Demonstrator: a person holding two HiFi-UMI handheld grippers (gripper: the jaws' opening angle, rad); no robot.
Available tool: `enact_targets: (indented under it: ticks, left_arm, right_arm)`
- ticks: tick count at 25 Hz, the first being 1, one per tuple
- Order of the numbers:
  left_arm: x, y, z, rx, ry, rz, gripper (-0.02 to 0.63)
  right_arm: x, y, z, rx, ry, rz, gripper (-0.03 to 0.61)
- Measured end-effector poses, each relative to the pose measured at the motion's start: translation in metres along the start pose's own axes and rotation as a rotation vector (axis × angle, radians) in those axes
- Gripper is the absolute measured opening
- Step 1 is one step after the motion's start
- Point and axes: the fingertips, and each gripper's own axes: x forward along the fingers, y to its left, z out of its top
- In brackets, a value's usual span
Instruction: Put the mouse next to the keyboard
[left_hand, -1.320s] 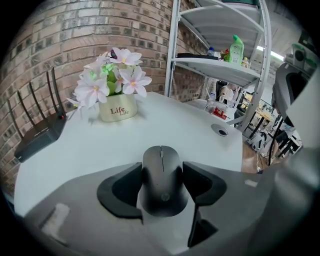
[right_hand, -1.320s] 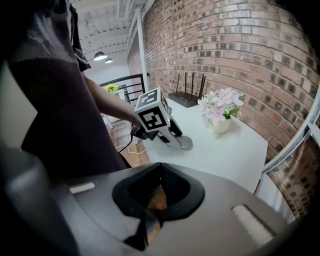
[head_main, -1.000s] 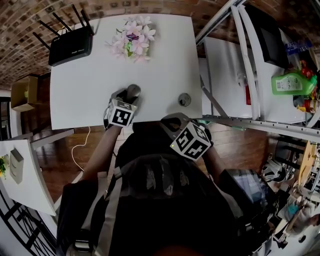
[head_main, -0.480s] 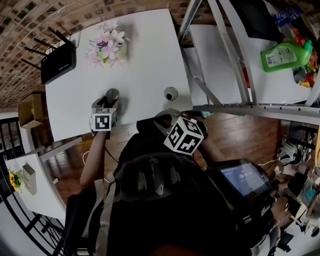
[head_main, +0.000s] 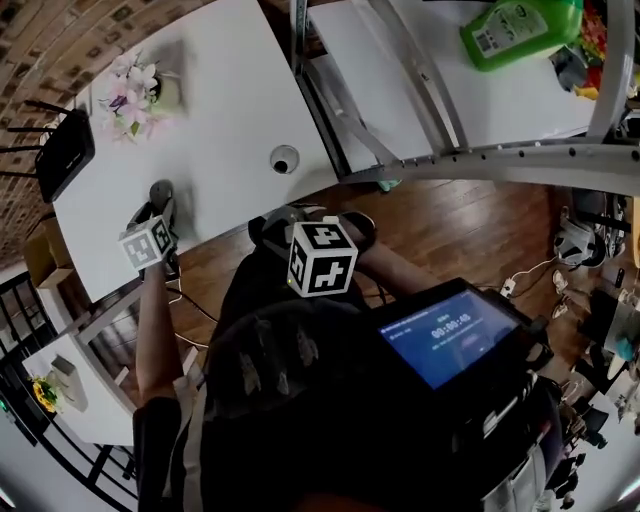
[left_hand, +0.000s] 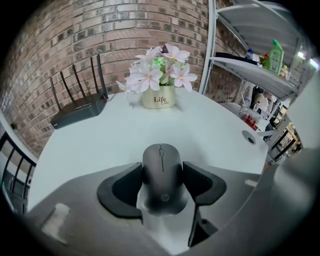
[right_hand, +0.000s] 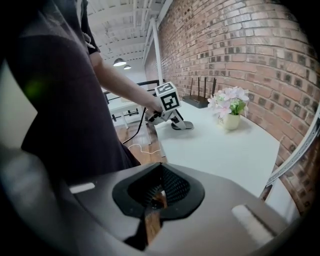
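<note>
At the near left edge of the table (head_main: 230, 110), the left gripper (left_hand: 162, 184) is clamping the mouse (left_hand: 161, 161); the right gripper (right_hand: 159, 192) is idling, jaws together. No keyboard is showing, so the carry is probably waiting on finding one.

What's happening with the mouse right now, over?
Left gripper shut on mouse; right gripper shut, empty. Mouse at table's near edge. No keyboard in sight.

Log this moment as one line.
left gripper: shut on black mouse, at white table | right gripper: shut, empty | keyboard: not in view
</note>
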Motion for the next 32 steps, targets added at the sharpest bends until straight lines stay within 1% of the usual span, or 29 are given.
enact_targets:
  ticks: [2,6,9,11,16,20,23,25,29,32]
  left_arm:
    - [0.0,0.001,-0.001,-0.009,0.006,-0.004,0.267]
    - [-0.002,0.009,0.0,0.042,-0.003,0.031,0.265]
    - [-0.004,0.018,-0.003,0.018,-0.016,0.035,0.264]
    - [-0.006,0.02,-0.004,0.016,-0.023,0.029,0.264]
    - [-0.01,0.022,0.0,0.018,-0.057,-0.011,0.264]
    - [-0.01,0.033,-0.001,0.021,-0.065,-0.052,0.264]
    - [-0.017,0.036,0.005,0.048,-0.072,-0.089,0.264]
    - [-0.026,0.04,0.009,0.059,-0.078,-0.072,0.264]
    - [-0.012,0.052,-0.008,0.046,-0.075,-0.063,0.264]
    - [-0.007,0.057,-0.01,0.056,-0.081,-0.047,0.264]
  right_arm:
    - [0.001,0.003,-0.001,-0.008,0.003,0.011,0.006]
    - [0.001,0.001,-0.002,-0.011,0.017,-0.001,0.006]
    - [0.002,0.001,-0.002,-0.007,0.03,-0.007,0.006]
    - [0.004,-0.001,-0.001,-0.009,0.042,-0.012,0.006]
    - [0.016,-0.003,0.002,-0.019,0.103,-0.036,0.006]
    - [0.03,0.0,0.021,-0.011,0.122,-0.032,0.005]
    - [0.038,0.0,0.035,-0.004,0.128,-0.036,0.006]
    - [0.041,0.0,0.042,-0.002,0.13,-0.035,0.006]
    - [0.039,0.002,0.045,0.014,0.134,-0.046,0.006]
    - [0.037,0.0,0.042,0.032,0.139,-0.059,0.006]
